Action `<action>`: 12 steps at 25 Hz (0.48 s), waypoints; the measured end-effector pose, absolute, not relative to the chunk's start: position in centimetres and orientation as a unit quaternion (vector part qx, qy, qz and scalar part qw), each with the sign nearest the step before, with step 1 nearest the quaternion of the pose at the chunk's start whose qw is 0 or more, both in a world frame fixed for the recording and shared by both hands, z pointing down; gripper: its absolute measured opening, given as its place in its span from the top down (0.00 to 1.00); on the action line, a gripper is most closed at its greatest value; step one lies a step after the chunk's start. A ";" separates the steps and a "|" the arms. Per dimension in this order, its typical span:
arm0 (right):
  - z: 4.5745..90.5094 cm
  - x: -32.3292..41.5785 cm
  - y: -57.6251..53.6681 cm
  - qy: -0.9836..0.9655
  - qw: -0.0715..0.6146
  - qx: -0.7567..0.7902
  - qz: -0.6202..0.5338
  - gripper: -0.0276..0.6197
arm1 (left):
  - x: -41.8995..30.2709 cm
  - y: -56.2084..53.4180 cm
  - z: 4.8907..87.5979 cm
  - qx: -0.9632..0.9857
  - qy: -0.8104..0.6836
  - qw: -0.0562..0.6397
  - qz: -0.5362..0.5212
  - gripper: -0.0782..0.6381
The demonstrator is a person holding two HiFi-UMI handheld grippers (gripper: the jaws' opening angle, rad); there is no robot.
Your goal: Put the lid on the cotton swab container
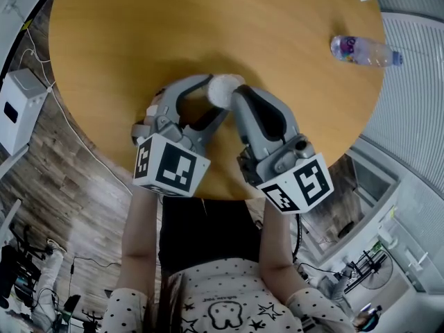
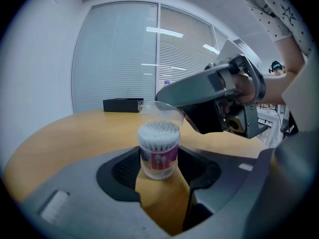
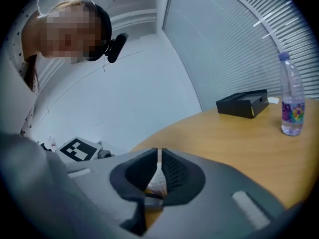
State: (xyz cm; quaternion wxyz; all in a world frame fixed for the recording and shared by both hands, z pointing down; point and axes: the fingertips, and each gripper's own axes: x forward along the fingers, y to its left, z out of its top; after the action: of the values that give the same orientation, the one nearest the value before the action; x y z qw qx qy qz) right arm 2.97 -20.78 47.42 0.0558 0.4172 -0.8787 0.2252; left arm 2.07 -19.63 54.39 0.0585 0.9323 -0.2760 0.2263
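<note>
Task incomplete. The cotton swab container [image 2: 158, 151] stands upright on the surface [image 1: 173, 33], toward its 6 o'clock edge in the head view. It sits between the widely spread jaws of the left gripper [image 2: 159, 176], whose pads appear to rest against both its sides. The right gripper [image 3: 158, 167] has its jaws nearly together, pinching the rim of the clear lid [image 2: 160, 112]. The lid hangs tilted at 12 o'clock above the exposed swab tips, apparently clear of them. Judged outstanding: lowering, levelling and seating the lid.
</note>
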 end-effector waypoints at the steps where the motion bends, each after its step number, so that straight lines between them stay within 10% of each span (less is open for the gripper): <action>1: 47.4 2.9 -20.7 -0.878 0.057 0.418 0.226 0.92 | 2.1 -19.6 54.4 0.932 -0.276 0.058 0.226 0.55; 12: 47.9 2.4 -20.6 -0.871 0.087 0.425 0.232 0.95 | 2.0 -19.6 54.4 0.933 -0.276 0.057 0.226 0.55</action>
State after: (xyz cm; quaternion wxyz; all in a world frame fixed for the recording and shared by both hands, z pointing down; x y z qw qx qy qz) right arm 2.41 -20.62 47.87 0.0872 0.4247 -0.8708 0.2318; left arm 2.02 -19.61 54.45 0.0566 0.9326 -0.2761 0.2256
